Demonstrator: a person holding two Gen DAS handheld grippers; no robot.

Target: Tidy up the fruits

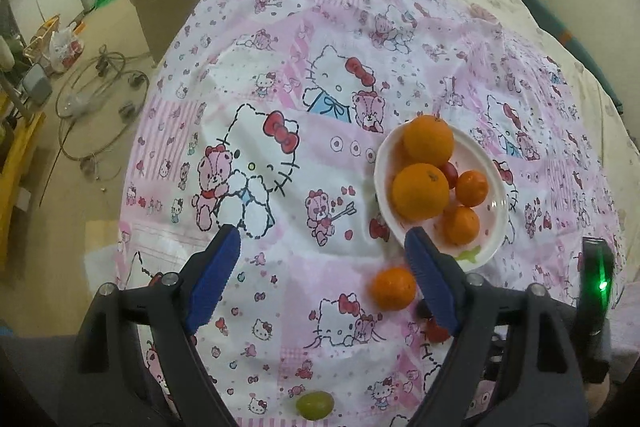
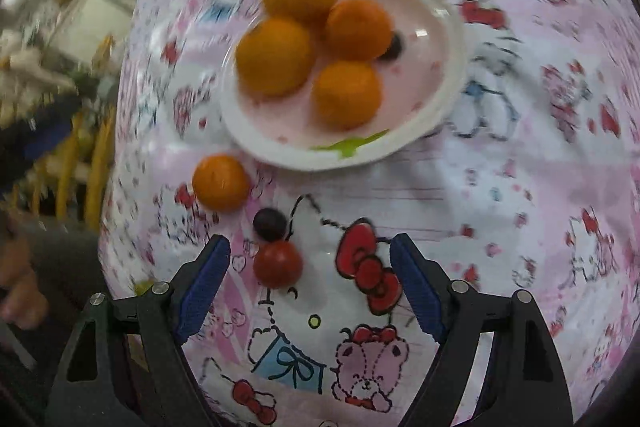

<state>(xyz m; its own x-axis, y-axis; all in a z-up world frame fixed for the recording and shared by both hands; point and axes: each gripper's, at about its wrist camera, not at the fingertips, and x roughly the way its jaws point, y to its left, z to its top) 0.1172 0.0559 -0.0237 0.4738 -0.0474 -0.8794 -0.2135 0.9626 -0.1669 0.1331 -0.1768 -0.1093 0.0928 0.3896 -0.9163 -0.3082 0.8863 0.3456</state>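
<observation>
Gathering loose fruit onto the plate (image 2: 448, 99)

Right gripper (image 2: 310, 247), released, is hovering over the red tomato (image 2: 278, 264) lying near the plate; centring before clenching gently seems wise. Left gripper (image 1: 322, 241) is released too.

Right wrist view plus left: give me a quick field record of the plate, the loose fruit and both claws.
plate: white plate on the patterned cloth
on plate: four oranges, one small dark fruit
loose on cloth: small orange, dark grape, red cherry tomato, green grape
right claw: open, empty, cherry tomato just ahead of its left finger
left claw: open, empty, above the cloth near the plate
</observation>
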